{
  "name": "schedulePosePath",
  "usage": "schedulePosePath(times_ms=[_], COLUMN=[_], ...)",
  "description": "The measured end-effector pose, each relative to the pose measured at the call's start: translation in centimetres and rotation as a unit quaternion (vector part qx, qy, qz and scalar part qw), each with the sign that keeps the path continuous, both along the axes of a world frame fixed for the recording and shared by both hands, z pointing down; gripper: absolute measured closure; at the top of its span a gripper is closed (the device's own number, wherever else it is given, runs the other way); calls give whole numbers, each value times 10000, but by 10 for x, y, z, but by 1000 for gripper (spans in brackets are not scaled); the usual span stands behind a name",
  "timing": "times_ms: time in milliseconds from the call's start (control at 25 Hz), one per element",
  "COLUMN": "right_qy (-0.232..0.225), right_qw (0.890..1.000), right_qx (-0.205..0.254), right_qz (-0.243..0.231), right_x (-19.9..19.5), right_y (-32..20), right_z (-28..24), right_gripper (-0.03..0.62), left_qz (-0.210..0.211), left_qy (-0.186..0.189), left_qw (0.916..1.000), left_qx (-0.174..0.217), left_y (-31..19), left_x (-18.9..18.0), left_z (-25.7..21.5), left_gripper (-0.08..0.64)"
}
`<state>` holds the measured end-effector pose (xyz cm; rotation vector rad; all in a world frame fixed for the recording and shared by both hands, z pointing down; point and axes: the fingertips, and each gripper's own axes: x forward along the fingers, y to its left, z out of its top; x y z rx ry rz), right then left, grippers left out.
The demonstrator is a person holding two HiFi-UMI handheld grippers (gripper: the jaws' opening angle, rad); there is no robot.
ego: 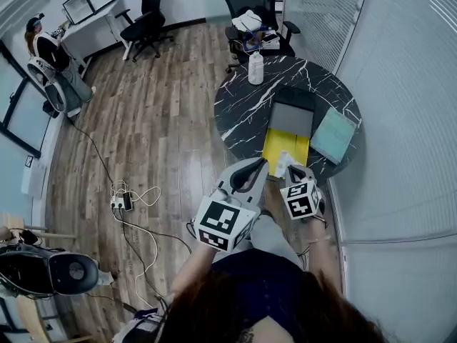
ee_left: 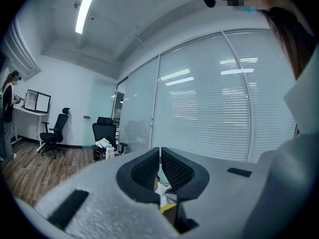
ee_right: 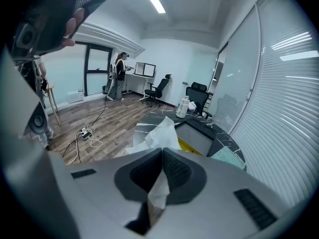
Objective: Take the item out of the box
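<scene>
Pinching a crumpled white paper sheet (ee_right: 162, 131), the right gripper (ee_right: 161, 151) has its jaws pressed together on it. The paper juts up past the tips and trails below them. Just ahead of this gripper lies the open box with a yellow flap and grey inside (ego: 290, 120), on the round black marble table (ego: 243, 113). Whether the paper touches the flap cannot be told. Just to its left, the left gripper (ee_left: 160, 151) has its jaws meeting at the tips with nothing between them. A white plastic bottle (ego: 255, 68) stands beyond the box, and a pale green flat pad (ego: 333, 136) lies ahead to the right.
</scene>
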<state>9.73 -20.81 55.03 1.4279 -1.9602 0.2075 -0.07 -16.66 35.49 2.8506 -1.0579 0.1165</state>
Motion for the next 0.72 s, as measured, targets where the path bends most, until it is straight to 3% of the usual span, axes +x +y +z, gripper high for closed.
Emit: schedulePosePath(times_ms=[720], right_qy=[18], right_qw=[9964], right_qx=[830], right_qz=[161], right_x=[-19], right_y=[46], right_z=[-68], right_gripper=[566], left_qz=[89], left_qy=[223], left_qw=[9995], left_qx=[206], left_y=[47], left_x=[-23], left_z=[-9], left_gripper=[531])
